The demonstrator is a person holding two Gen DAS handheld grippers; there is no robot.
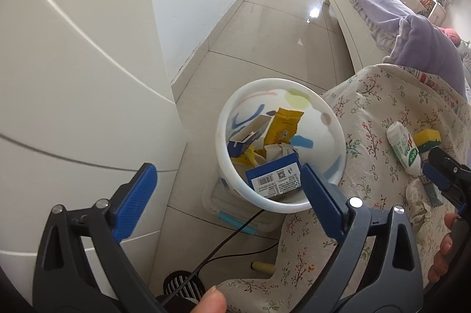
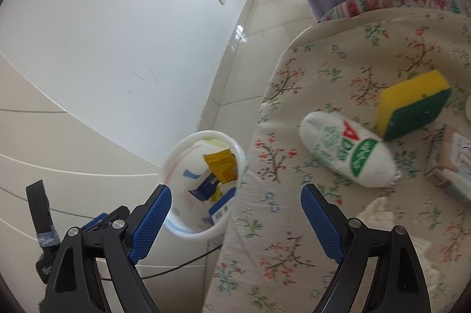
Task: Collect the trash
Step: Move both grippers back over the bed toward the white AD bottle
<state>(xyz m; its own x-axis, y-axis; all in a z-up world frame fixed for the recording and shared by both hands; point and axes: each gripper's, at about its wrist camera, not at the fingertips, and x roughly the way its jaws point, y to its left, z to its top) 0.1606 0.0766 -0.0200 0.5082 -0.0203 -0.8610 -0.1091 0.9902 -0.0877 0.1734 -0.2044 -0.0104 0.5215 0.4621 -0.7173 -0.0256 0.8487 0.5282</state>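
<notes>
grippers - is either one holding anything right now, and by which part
Nothing is held. The left gripper is open above the bin, and the right gripper is open over the table edge, short of the white bottle.

the white bottle (image 2: 347, 148) reads "ad"; the blue box (image 1: 275, 176) bears a barcode.

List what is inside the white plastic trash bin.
The white plastic trash bin holds a yellow snack wrapper, a blue barcoded carton and torn cardboard pieces; whatever lies beneath them is hidden.
</notes>
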